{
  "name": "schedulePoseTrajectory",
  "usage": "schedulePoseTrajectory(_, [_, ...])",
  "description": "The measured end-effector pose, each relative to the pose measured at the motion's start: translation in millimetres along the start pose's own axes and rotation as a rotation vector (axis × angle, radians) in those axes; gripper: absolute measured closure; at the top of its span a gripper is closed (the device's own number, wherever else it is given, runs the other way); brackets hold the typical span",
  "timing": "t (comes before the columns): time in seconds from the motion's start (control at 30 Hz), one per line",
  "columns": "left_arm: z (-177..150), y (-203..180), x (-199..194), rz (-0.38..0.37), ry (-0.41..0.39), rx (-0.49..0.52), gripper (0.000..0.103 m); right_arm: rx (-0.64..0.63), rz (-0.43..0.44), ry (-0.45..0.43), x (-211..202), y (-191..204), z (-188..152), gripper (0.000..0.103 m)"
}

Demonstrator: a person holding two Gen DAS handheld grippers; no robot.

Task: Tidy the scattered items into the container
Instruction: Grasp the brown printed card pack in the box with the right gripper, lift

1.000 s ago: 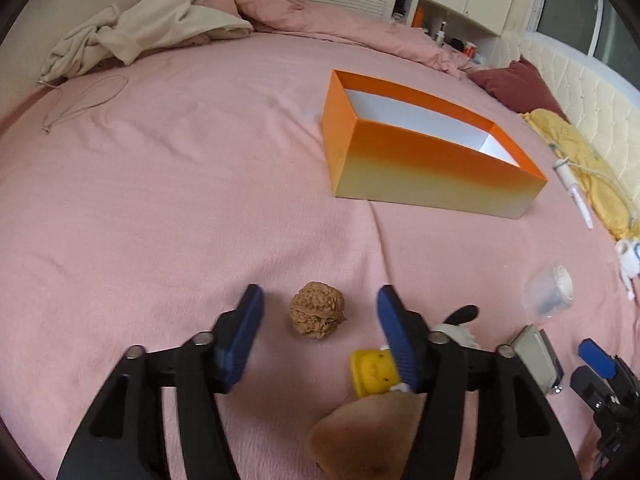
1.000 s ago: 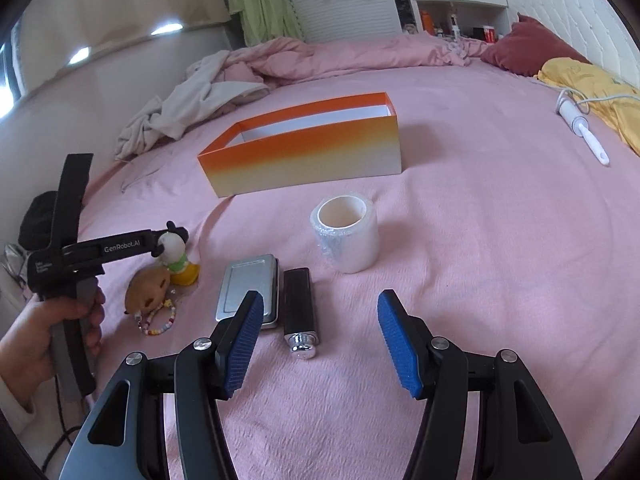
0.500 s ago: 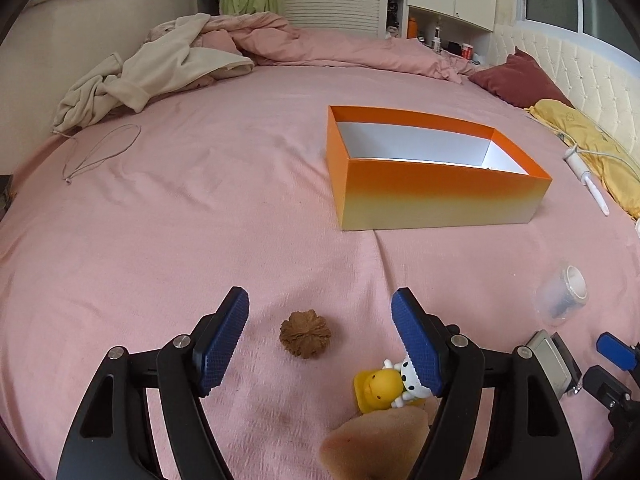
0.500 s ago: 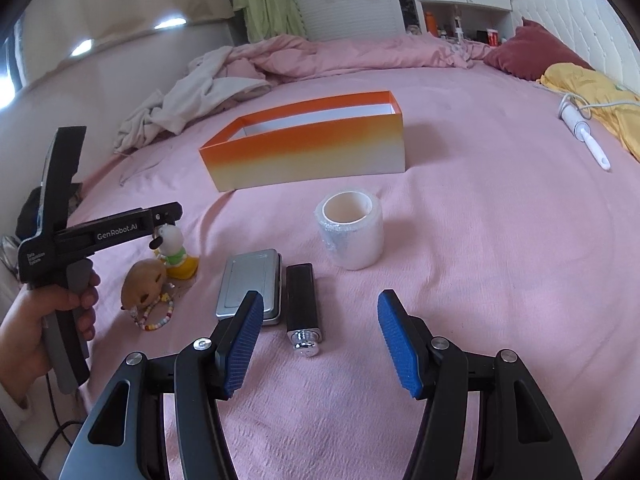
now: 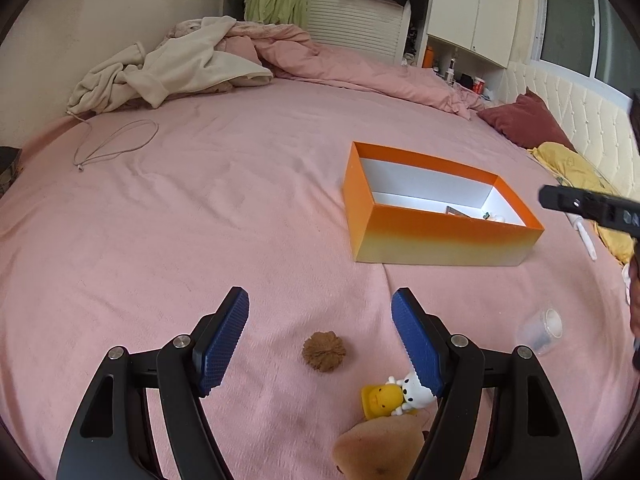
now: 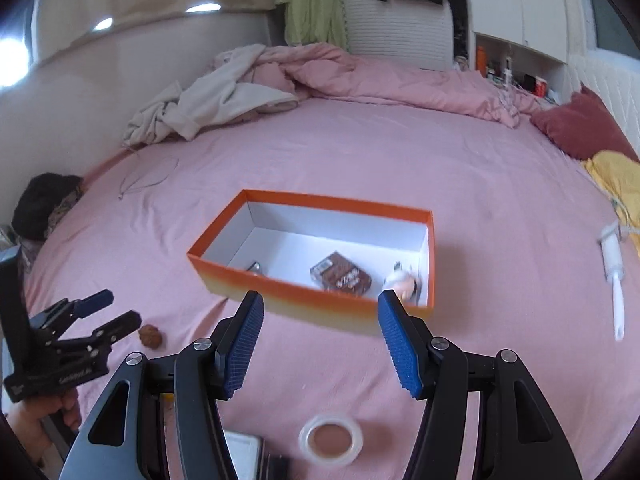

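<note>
Both tongs open, nothing between the pads on either side.

Left tongs hang over the pink bed, tilted down. Walnut lies on the sheet below the gap between the blue pads, not touched. Just beside the right pad: a small yellow-and-white figurine, and a tan plush at the bottom edge, partly cut off.

Right tongs hang above the near wall of the orange box, empty. Frame is a bit blurred.

Box sits mid-bed, open top, white inside. Contents seen from the right wrist: a brown packet, a small pale figure at the right end, and a metallic bit near the left end, too hidden to identify.

Still out on the bed: tape roll directly below the right tongs, a silver tin at the bottom edge beside it, plus the walnut and toys.

White wand-shaped device lies well apart to the right, near a yellow cloth.
</note>
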State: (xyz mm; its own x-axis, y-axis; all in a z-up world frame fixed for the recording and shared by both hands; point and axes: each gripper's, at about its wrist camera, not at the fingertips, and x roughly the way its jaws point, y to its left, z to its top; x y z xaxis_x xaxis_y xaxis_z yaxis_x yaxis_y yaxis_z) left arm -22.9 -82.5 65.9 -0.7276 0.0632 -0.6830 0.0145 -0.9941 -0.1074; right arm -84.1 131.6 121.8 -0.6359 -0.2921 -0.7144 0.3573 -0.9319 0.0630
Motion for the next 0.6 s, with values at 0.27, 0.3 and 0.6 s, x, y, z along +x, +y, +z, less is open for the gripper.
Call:
schedulePoseTrajectory(0.27, [2.6, 13.5, 2.5, -0.035, 0.006, -0.074, 0.029, -0.201, 0.042, 0.441, 113.8, 2.5, 72.5, 0.044])
schedulePoseTrajectory(0.3, [3.0, 15.5, 2.8, -0.041, 0.007, -0.086, 0.029, -0.206, 0.042, 0.49, 126.5, 2.1, 73.3, 0.044])
schedulePoseTrajectory(0.6, [4.4, 21.8, 5.4, -0.092, 0.02, -0.139, 0.029, -0.165, 0.094, 0.709, 194.2, -2.5, 53.4, 0.037])
